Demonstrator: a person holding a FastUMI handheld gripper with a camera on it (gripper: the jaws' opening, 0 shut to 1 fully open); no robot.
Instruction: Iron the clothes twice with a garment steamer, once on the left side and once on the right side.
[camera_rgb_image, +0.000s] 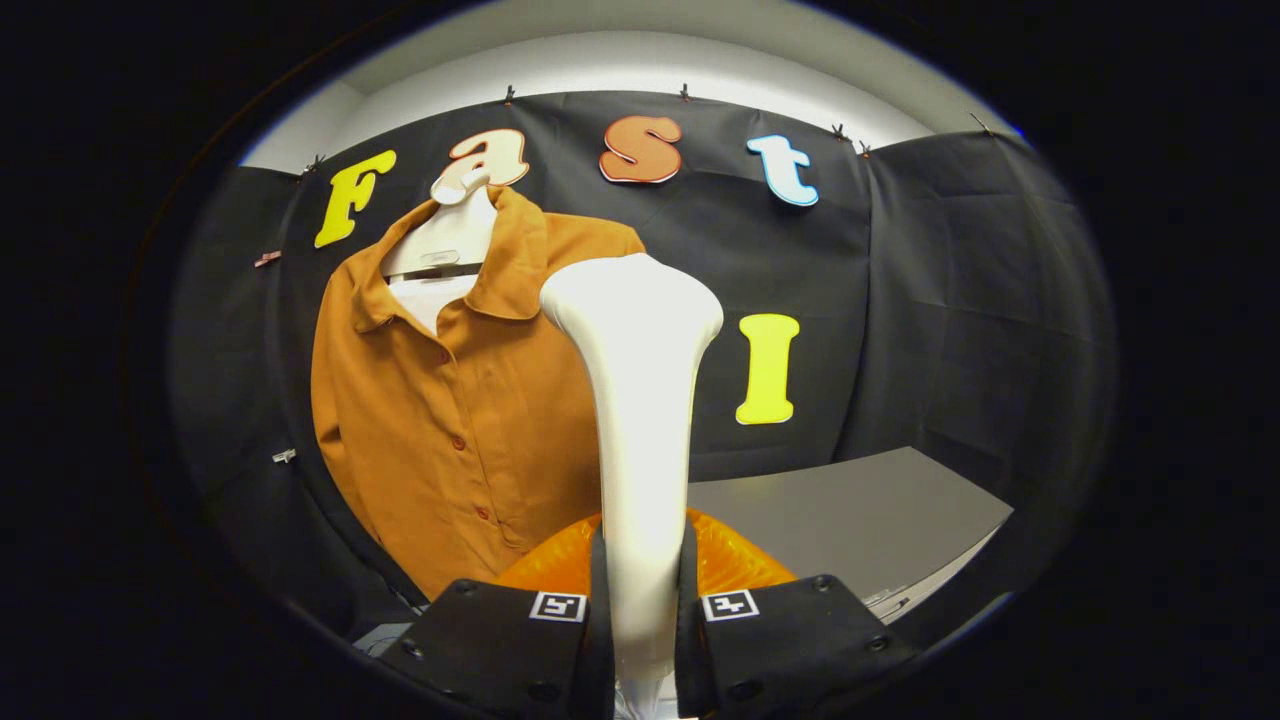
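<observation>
Clamping the white plastic garment steamer (640, 400) upright, the fingers (642, 610) aim it at the rust-orange buttoned shirt (450, 400) hanging centre-left, ready for a pass.

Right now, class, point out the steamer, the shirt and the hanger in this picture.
steamer (640, 400): gripper view, on its white neck, clamped between the gripper (643, 610) fingers.
shirt (450, 440): gripper view, on the front panel beside the buttons.
hanger (445, 240): gripper view, on the white body inside the collar.

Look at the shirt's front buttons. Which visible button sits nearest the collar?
The topmost button on the orange-brown collared shirt, just below the collar; the others run lower down the placket, behind the white garment steamer the gripper grips.
</observation>
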